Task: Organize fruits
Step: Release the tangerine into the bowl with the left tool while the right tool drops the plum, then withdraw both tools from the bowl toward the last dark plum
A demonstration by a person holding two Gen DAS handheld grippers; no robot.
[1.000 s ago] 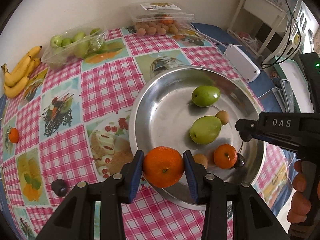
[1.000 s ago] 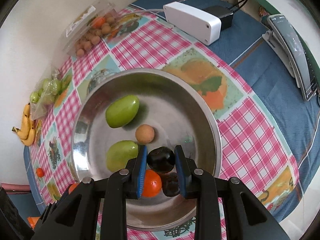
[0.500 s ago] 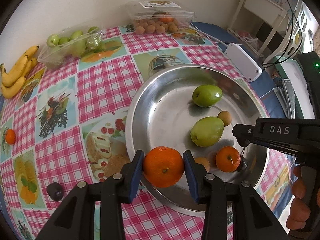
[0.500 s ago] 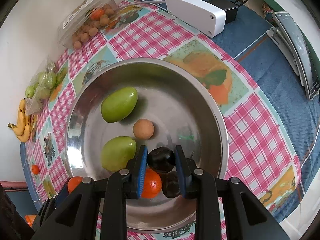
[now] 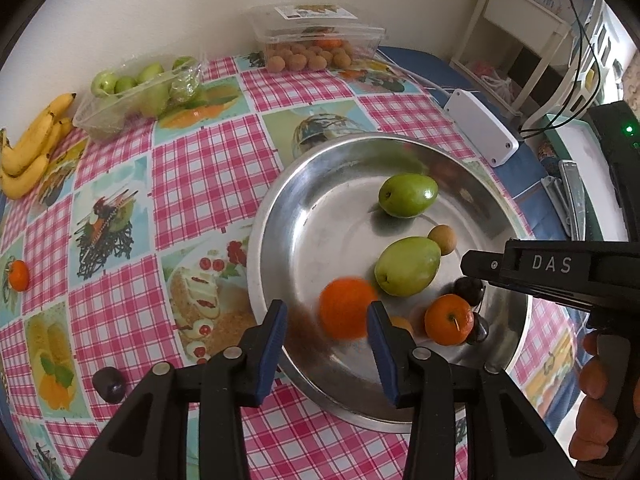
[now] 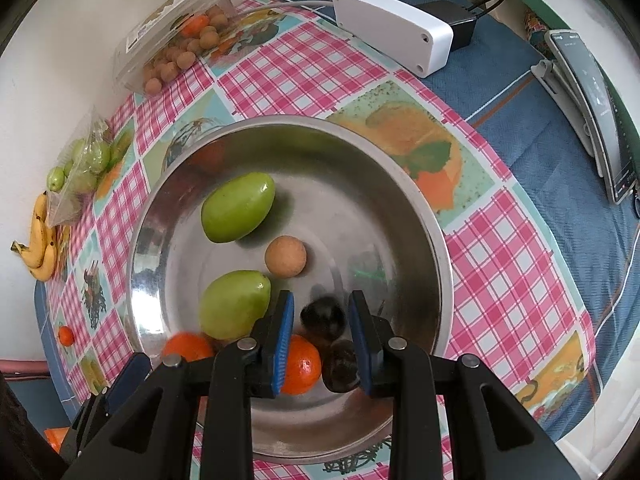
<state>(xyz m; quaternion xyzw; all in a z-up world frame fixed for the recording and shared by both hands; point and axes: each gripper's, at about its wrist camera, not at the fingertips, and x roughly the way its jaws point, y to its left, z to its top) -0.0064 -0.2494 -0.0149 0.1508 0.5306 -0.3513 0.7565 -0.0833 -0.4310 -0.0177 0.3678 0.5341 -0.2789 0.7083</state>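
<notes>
The orange (image 5: 344, 308) is dropping, motion-blurred, into the steel bowl (image 5: 280, 216), caught just ahead of the left hand-held gripper (image 5: 326, 338) and nearer its right-hand pad; the jaws of that gripper are opening and no pad is pressing on the fruit. The risk, judged from this: the orange may be rolling on landing and knocking the green fruit (image 5: 408, 266) or the small tangerine (image 5: 448, 320) lying just beside it, or bouncing towards the low near rim; the cause would be the smooth sloping metal and a release made above the floor of the bowl. The dark plum (image 6: 323, 318) is sitting blurred between the blue pads of the right hand-held gripper (image 6: 320, 336), clear gaps showing on both sides, so the jaws are standing spread and pinching nothing; it too may be skidding into a second plum (image 6: 340, 366) beneath. Farther out, one plum (image 5: 108, 384) and one tangerine (image 5: 18, 276) are lying loose on the table (image 5: 208, 184), well apart from both grippers.
</notes>
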